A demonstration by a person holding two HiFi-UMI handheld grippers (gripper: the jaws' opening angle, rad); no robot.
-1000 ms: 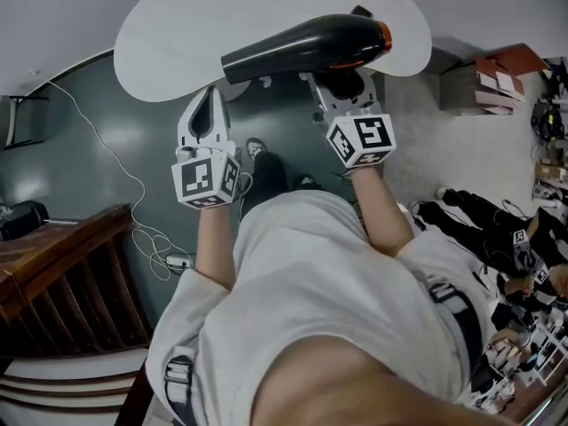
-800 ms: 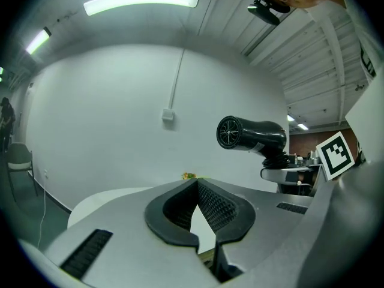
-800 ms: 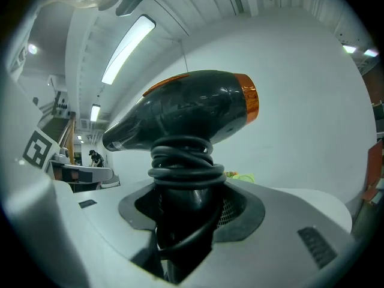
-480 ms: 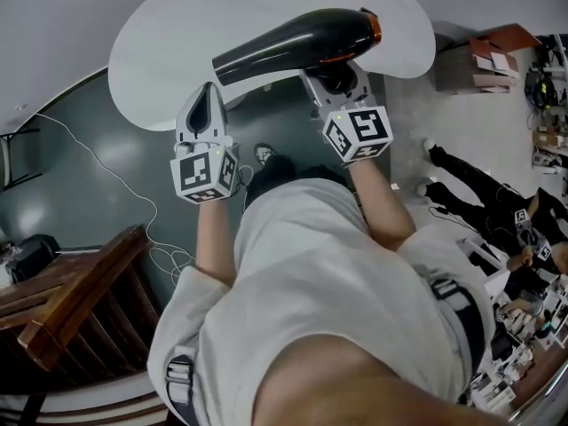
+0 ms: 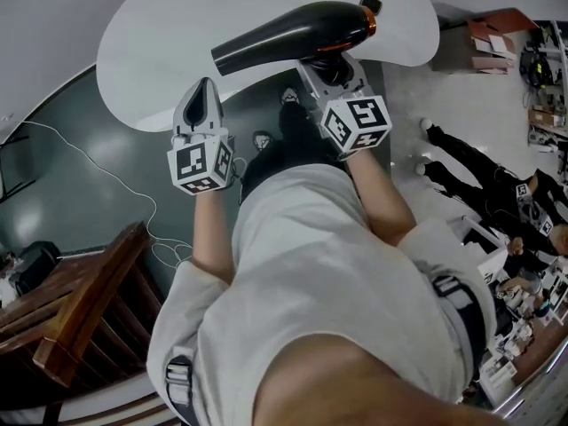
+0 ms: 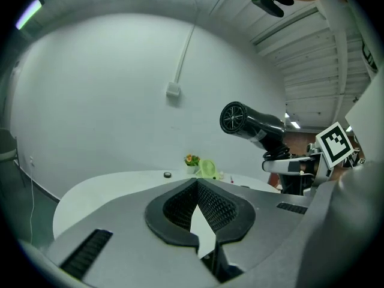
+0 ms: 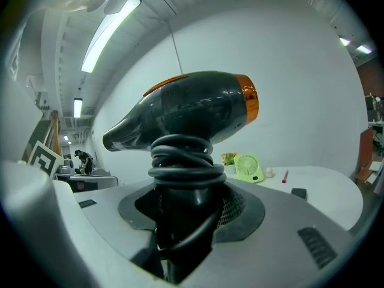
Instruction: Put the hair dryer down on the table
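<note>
**Over the tabletop, hair dryer not yet set down**

Above the near edge of the white tabletop, your right tongs are clamped on the black hair dryer's handle. Its cord is wound round just above the grip. The dryer hangs clear of the surface, with its nozzle toward your left. Your left tongs are closed to the tips with nothing in them.

You look to be in the carry-and-lower step. Next, bring the dryer further over the tabletop and lower it until it rests on its side. Only then should you open the right tongs.

A pale label on the nozzle is too small to read, and no brand shows.
</note>
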